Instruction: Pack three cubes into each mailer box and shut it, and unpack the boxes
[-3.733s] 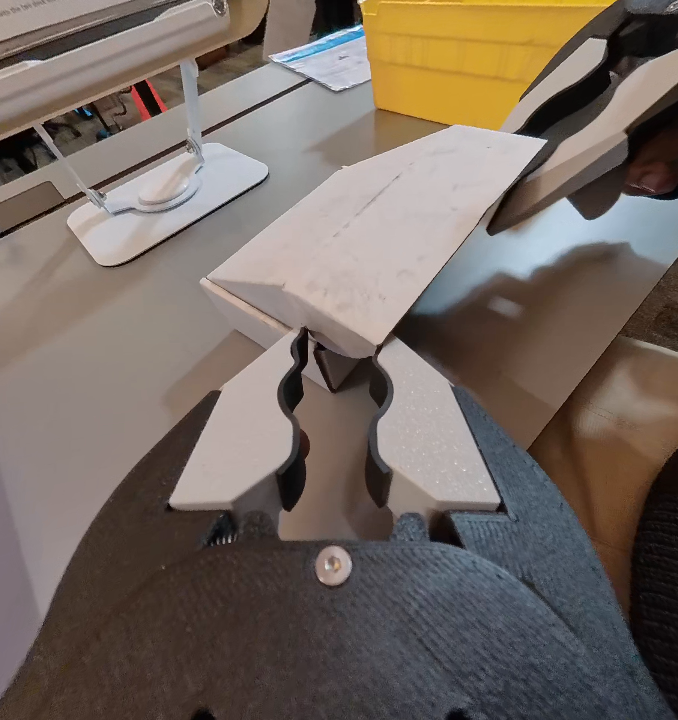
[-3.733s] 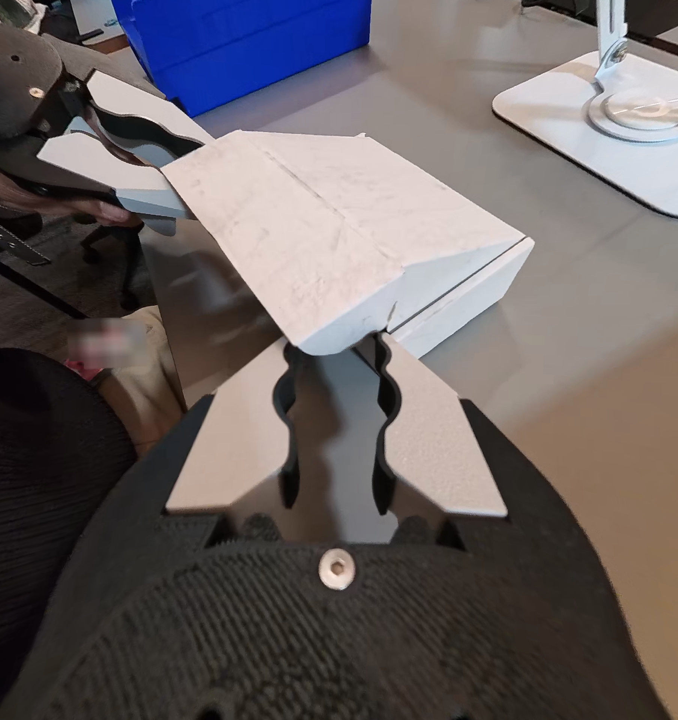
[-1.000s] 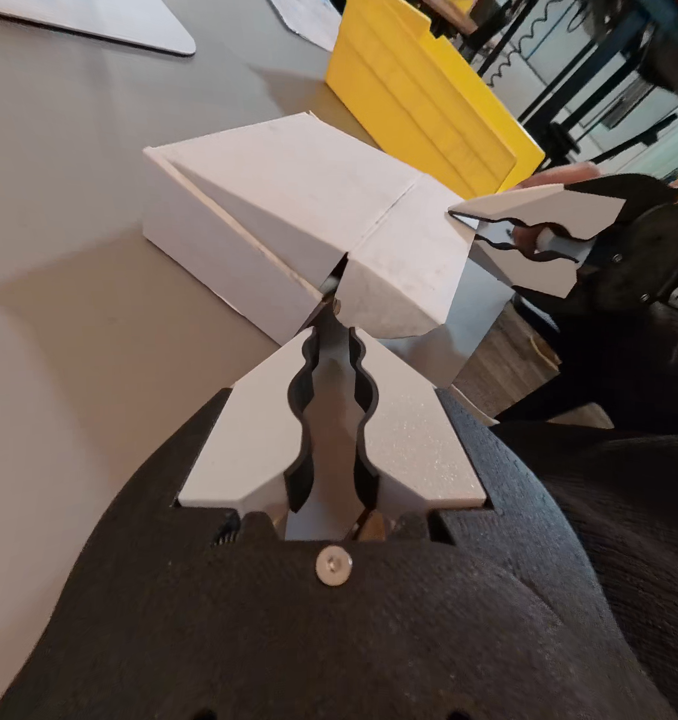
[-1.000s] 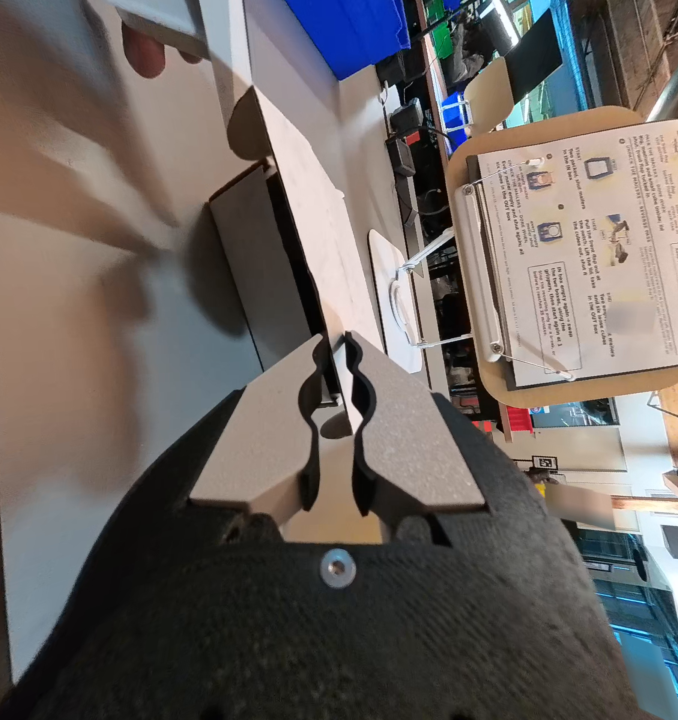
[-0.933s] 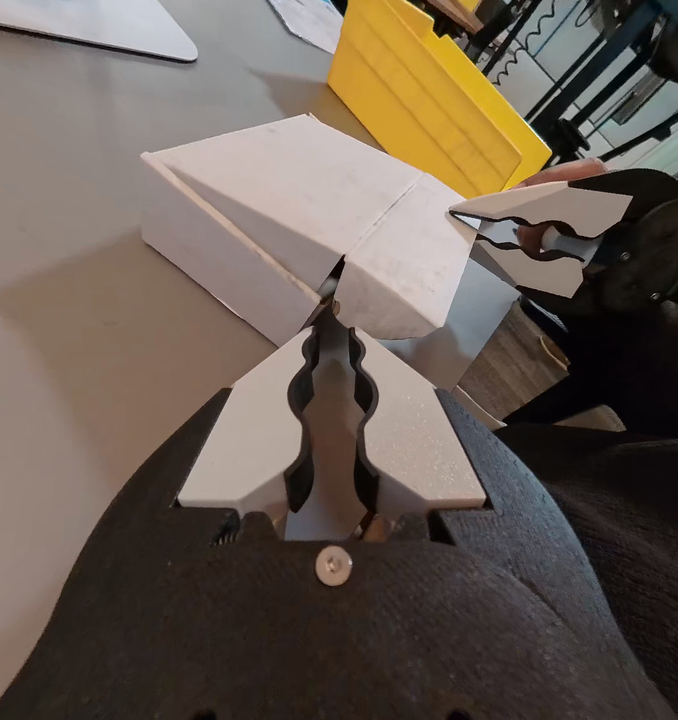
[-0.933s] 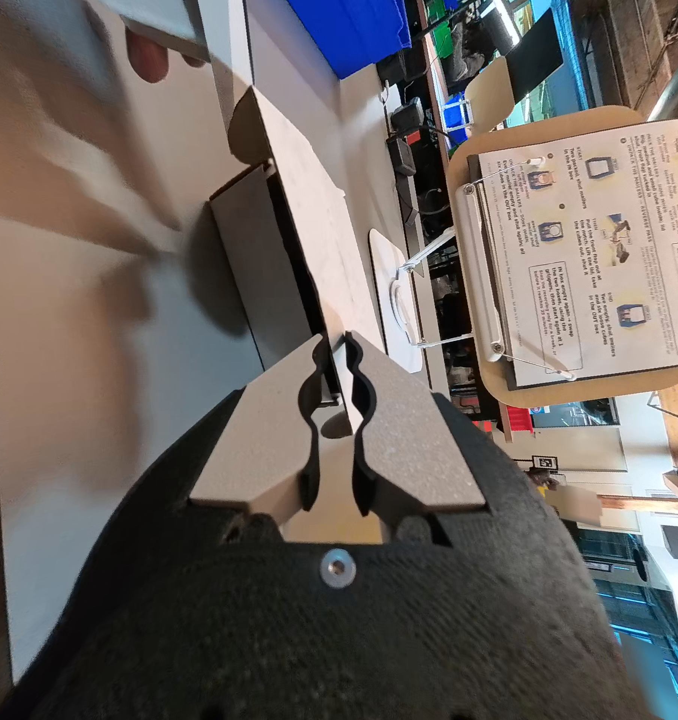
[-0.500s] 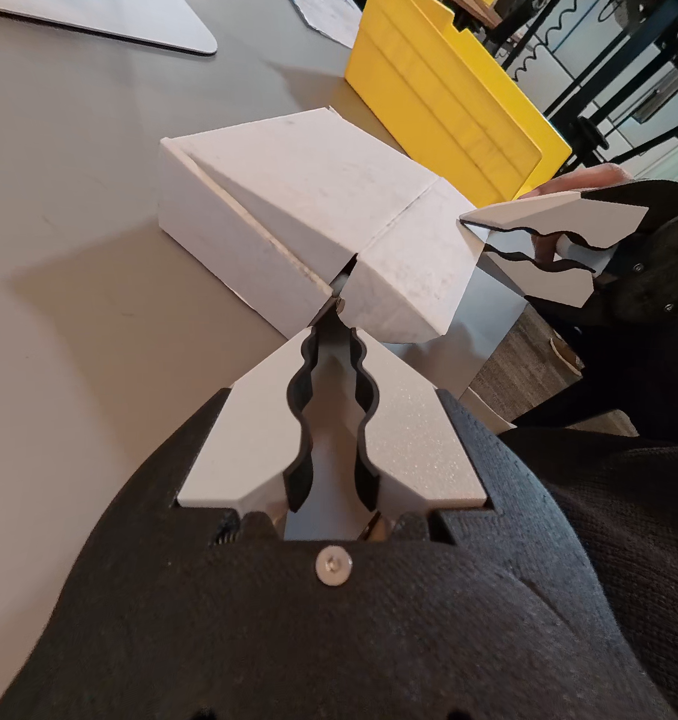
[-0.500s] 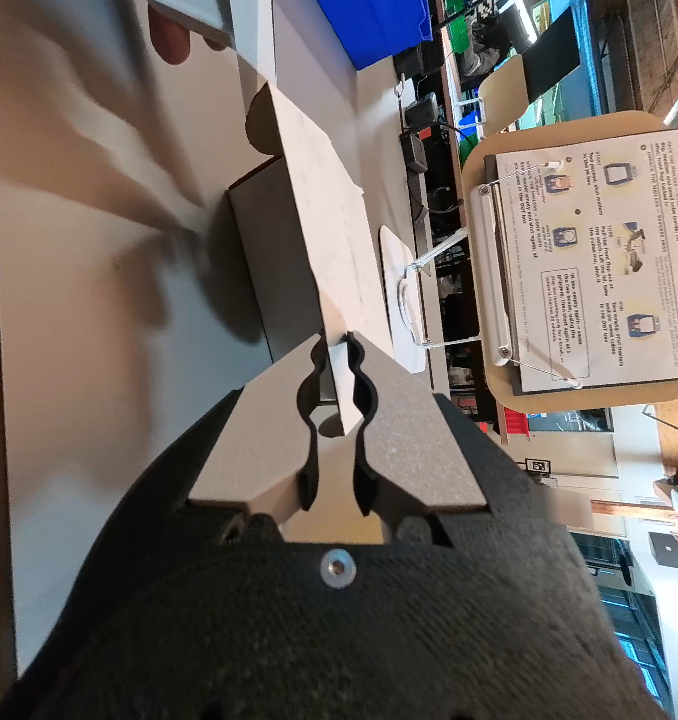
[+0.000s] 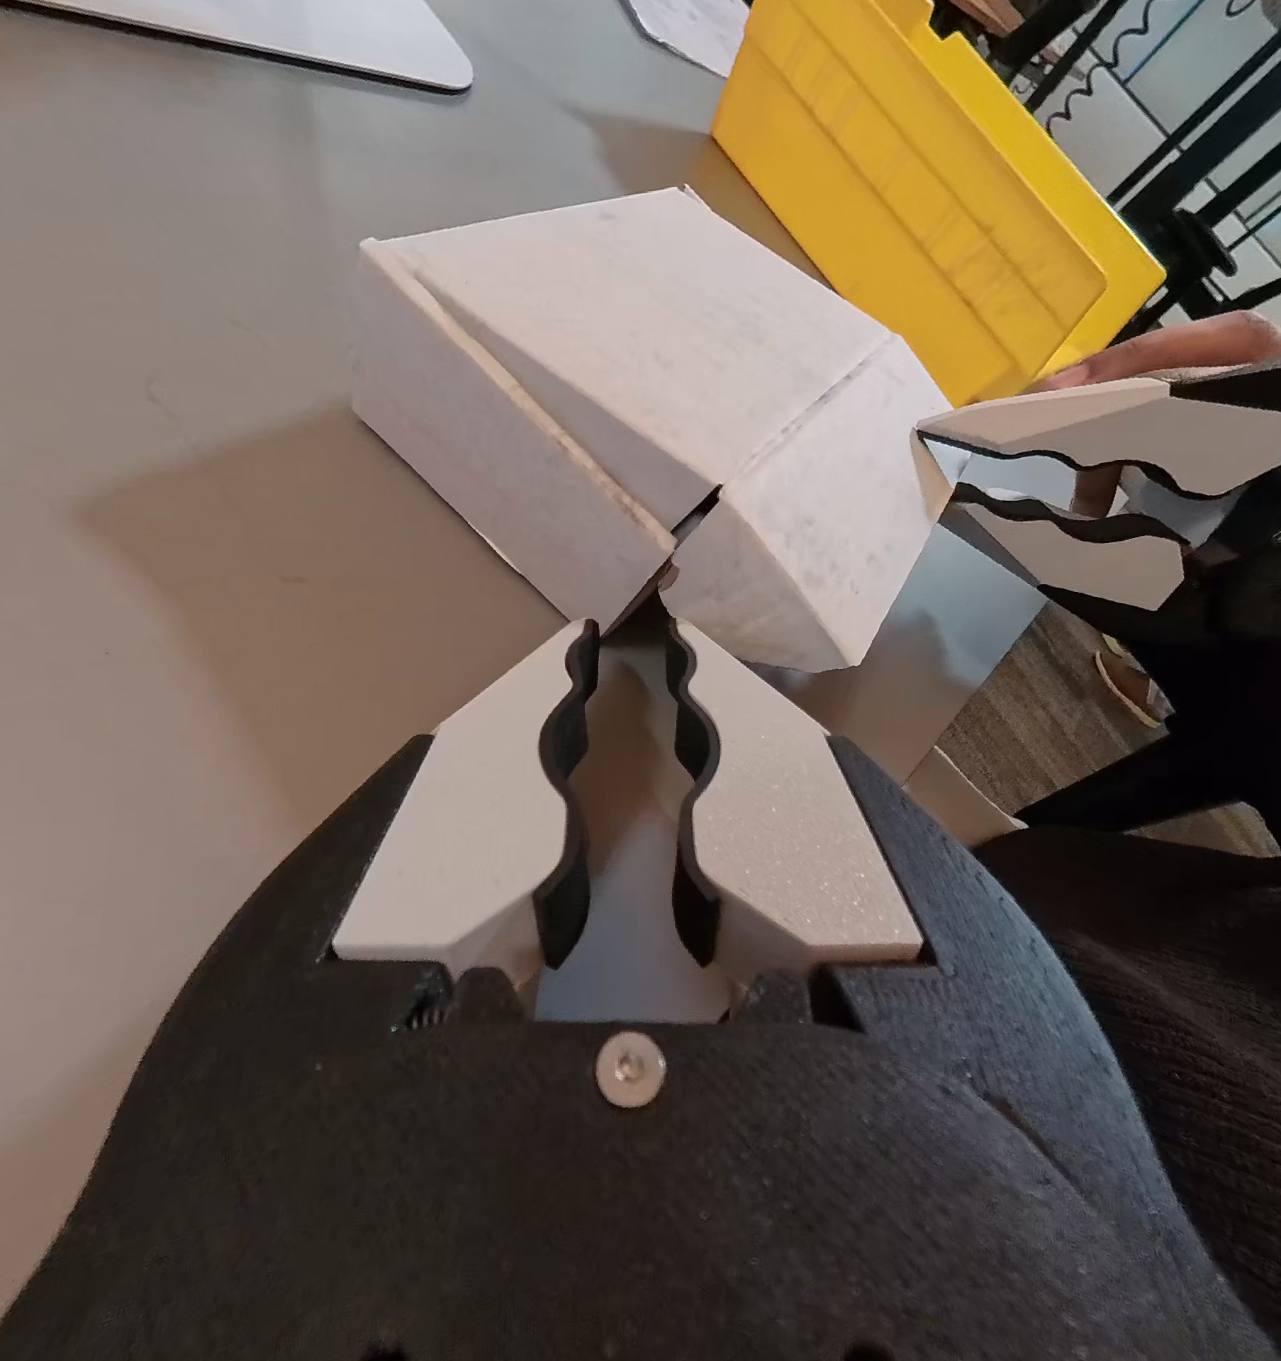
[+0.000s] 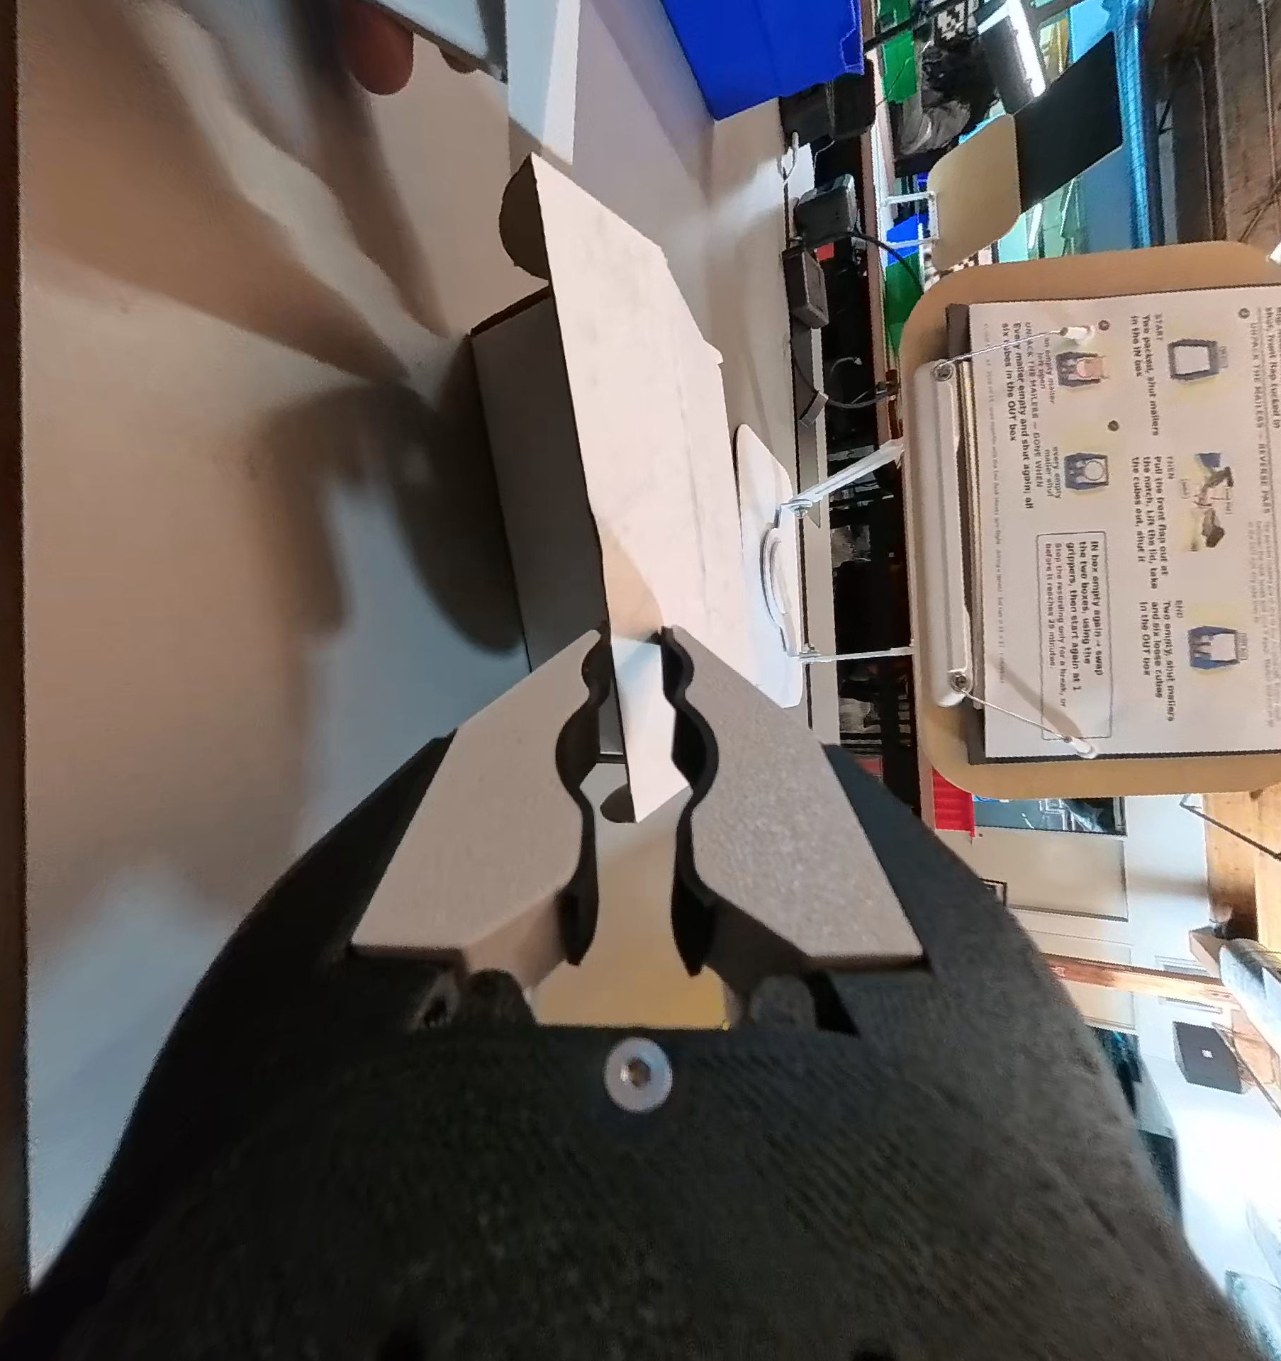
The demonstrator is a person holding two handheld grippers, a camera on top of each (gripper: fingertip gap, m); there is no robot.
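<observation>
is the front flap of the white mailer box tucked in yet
Not tucked. The front flap hangs outside the white mailer box, and the lid sits raised at its front edge.

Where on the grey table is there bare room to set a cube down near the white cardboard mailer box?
Bare grey table lies left of the white cardboard mailer box, up to the flat white stand base. It is crowded on the box's other side: the yellow plastic bin stands close, and the right gripper is at the front flap by the table edge.
</observation>
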